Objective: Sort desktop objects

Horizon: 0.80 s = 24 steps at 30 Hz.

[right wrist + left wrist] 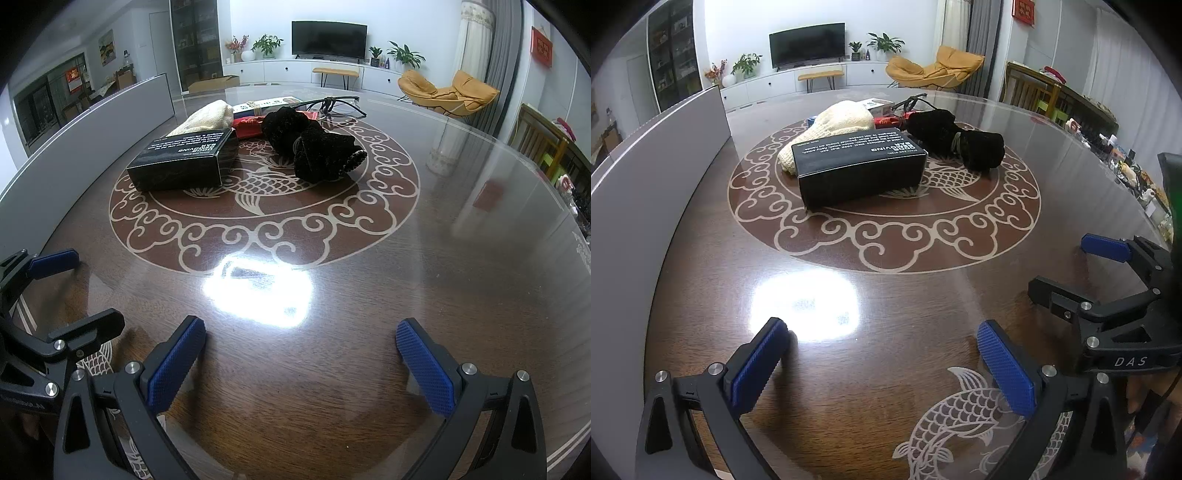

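Glossy dark wood table (369,295) with carp inlay, television (328,40) beyond; left gripper (882,363) and right gripper (301,363) both wide apart, empty.

The setting is a home living room. A television (329,40) stands on a long white media cabinet (295,72) flanked by potted plants (266,45), with an orange lounge chair (445,92) near grey curtains (504,48). The foreground surface is a dark wooden table (369,295) under glass, inlaid with fish and cloud patterns.
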{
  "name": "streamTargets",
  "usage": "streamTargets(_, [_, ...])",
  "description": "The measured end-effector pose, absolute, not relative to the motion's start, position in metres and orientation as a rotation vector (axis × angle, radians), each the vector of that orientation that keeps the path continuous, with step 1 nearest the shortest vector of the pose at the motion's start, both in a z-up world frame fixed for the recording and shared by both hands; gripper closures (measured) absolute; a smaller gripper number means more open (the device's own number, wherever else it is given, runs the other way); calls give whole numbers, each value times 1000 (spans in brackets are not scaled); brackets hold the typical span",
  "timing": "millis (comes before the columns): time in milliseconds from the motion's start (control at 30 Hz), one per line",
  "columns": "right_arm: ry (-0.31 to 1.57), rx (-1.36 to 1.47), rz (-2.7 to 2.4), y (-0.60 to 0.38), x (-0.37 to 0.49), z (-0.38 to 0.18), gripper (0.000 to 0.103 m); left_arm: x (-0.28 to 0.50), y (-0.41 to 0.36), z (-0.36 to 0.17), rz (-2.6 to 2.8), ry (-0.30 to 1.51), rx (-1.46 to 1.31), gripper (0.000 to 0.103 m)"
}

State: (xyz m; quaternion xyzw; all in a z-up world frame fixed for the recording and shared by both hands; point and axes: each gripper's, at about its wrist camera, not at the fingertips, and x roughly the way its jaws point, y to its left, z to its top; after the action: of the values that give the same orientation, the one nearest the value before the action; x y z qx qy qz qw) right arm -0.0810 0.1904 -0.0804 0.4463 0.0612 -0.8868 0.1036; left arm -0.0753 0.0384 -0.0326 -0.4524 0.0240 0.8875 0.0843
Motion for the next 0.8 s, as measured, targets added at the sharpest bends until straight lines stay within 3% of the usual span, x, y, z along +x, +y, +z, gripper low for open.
streamTargets(800, [180, 1317, -2616, 190, -81, -80, 0, -74, 41, -33, 2651, 113, -1362, 0])
